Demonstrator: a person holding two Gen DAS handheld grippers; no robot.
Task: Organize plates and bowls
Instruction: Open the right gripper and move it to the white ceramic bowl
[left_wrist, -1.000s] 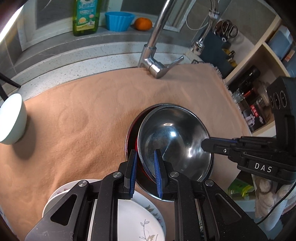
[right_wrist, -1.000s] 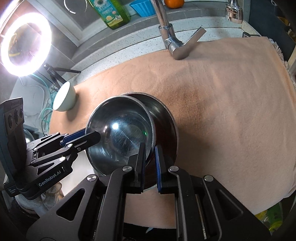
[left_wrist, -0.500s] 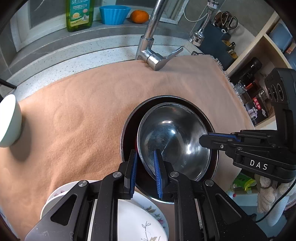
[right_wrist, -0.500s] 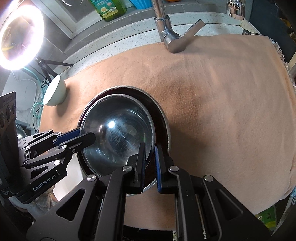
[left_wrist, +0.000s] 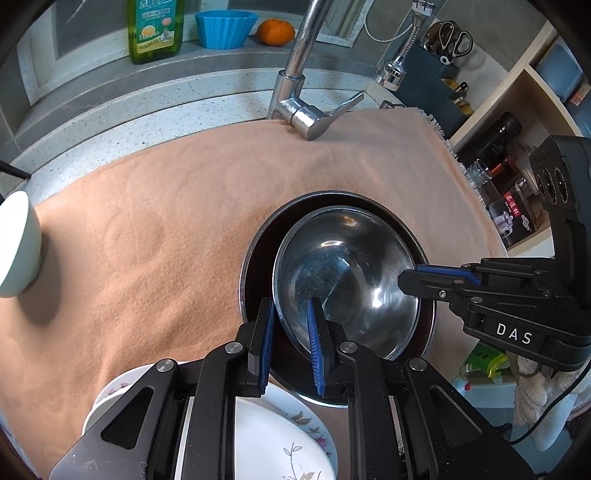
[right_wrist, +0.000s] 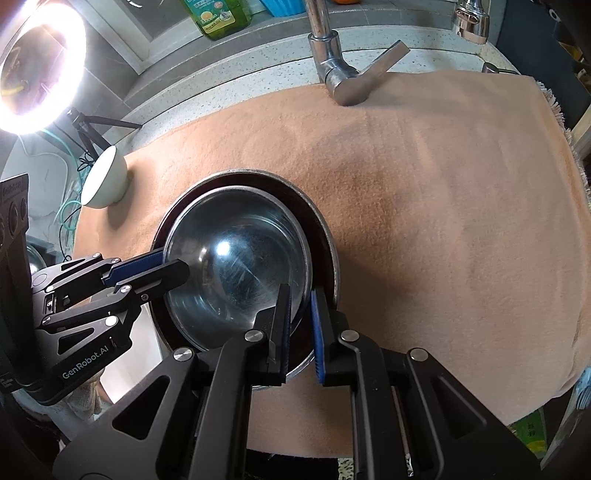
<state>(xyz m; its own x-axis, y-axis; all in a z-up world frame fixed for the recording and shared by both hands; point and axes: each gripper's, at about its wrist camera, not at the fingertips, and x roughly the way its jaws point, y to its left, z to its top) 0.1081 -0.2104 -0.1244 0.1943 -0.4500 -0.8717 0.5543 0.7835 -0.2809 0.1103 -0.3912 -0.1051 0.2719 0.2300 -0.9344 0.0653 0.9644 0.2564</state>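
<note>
Peach towel (left_wrist: 155, 206) over counter (left_wrist: 122, 122), faucet (left_wrist: 295, 92) behind

A steel bowl (left_wrist: 347, 280) sits inside a wider bowl (left_wrist: 255, 258) on the cloth (left_wrist: 155, 221) that covers the surface. The left tool (left_wrist: 290, 347) straddles the inner bowl's near rim, the right tool (right_wrist: 299, 328) its opposite rim. A stack of plates (left_wrist: 288, 435) lies just before the bowls (partly under the left tool). A small bowl (left_wrist: 16, 243) stands well apart to the left, and the faucet (left_wrist: 295, 99) rises behind the cloth.
</note>
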